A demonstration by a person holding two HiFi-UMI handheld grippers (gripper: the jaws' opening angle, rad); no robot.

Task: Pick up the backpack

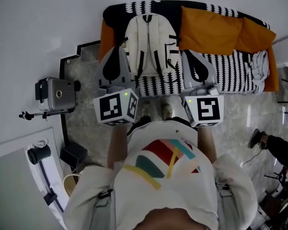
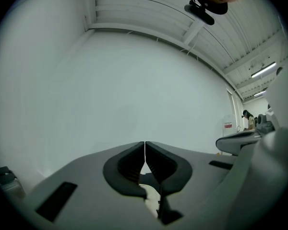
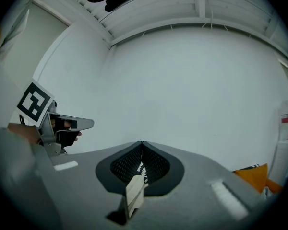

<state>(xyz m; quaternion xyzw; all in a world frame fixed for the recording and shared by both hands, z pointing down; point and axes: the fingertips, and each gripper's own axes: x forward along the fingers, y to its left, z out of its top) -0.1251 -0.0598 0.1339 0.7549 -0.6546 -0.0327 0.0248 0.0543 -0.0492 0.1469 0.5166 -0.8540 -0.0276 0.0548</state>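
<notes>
Nearest me was speckled grey stone floor, then a low bed under black-and-white patterned cloth with orange cushions, set against a white wall. The cream fabric backpack sat between both grippers. The right gripper jaws pinched its cream strap. The left gripper jaws were pressed together on its webbing.

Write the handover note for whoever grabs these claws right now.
Left claw: shut, cream and black strap bits low between its jaws.
Right claw: shut on a cream strap.
Backpack: straps up, over the patterned cover, between both claws.
Done: claws closed at its sides.
To do: raise it clear; whether it is already off the cover cannot be told.
</notes>
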